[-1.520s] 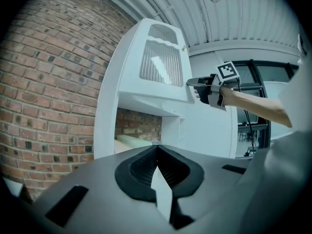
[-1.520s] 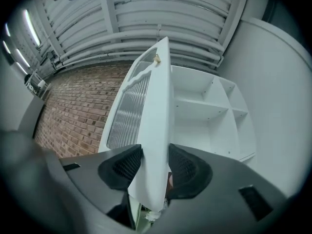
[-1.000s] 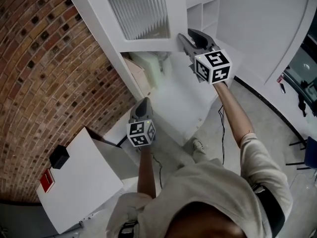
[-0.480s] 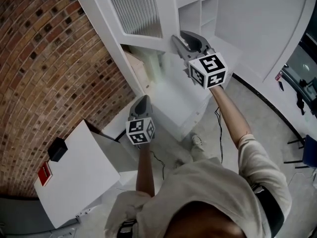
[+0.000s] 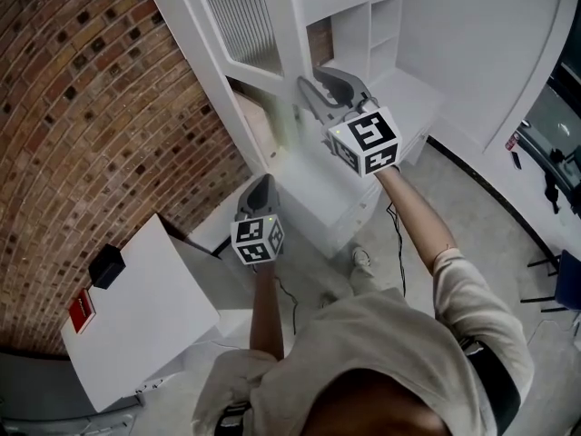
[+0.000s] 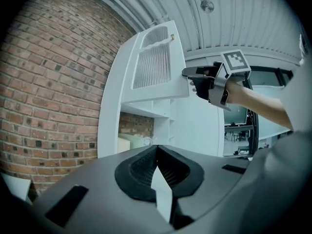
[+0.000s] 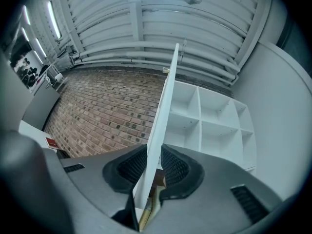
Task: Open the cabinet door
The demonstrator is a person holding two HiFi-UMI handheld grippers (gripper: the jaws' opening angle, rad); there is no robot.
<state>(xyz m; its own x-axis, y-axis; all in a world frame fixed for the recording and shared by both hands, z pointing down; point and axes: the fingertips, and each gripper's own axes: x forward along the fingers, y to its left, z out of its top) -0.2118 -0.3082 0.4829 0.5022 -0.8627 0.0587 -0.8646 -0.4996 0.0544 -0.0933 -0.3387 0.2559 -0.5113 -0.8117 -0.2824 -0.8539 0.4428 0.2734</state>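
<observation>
My right fingers (image 7: pixel 131 168) have just closed on the thin free edge of the white slatted cabinet door (image 7: pixel 163 111): stiff, light, probably slippery paint. Left fingers (image 6: pixel 142 168) together, empty.

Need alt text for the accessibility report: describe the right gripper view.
The right gripper, its jaws having just closed further, clamps the edge of a white cabinet door, seen edge-on running up the frame. A brick wall lies left of the door, open white shelves right, a ribbed ceiling above.
</observation>
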